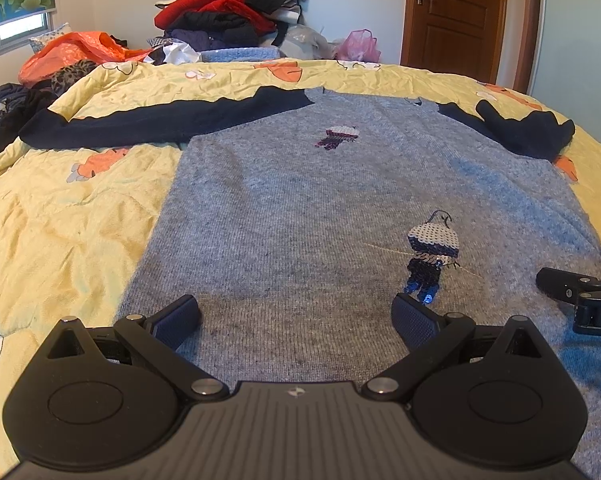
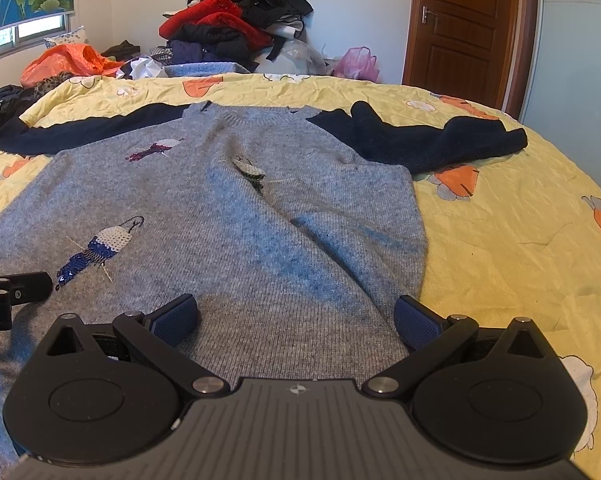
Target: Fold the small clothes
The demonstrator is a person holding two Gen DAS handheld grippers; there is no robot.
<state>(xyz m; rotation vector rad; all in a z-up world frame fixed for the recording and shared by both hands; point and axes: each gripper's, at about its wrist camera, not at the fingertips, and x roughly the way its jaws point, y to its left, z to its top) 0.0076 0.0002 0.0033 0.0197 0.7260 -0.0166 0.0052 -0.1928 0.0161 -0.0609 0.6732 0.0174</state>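
Note:
A small grey knit sweater (image 1: 300, 208) (image 2: 228, 240) with dark navy sleeves and sequin figures lies spread face up on a yellow quilt (image 1: 60, 220) (image 2: 520, 248). Its left sleeve (image 1: 152, 120) stretches out flat. The right sleeve (image 2: 420, 140) is bunched and crumpled. My left gripper (image 1: 296, 320) hovers open over the hem's left half with nothing between its fingers. Over the hem's right half my right gripper (image 2: 296, 320) is open too, its right fingertip near the sweater's side edge. Each gripper shows at the edge of the other's view (image 1: 580, 296) (image 2: 8, 292).
A tall pile of clothes (image 1: 228, 12) (image 2: 236, 12) stands beyond the bed against the far wall, with an orange bag (image 1: 76, 52) and a pink bag (image 2: 358, 64) beside it. A brown door (image 2: 468, 28) is at the back right. Dark clothes (image 1: 4, 112) lie off the bed's left edge.

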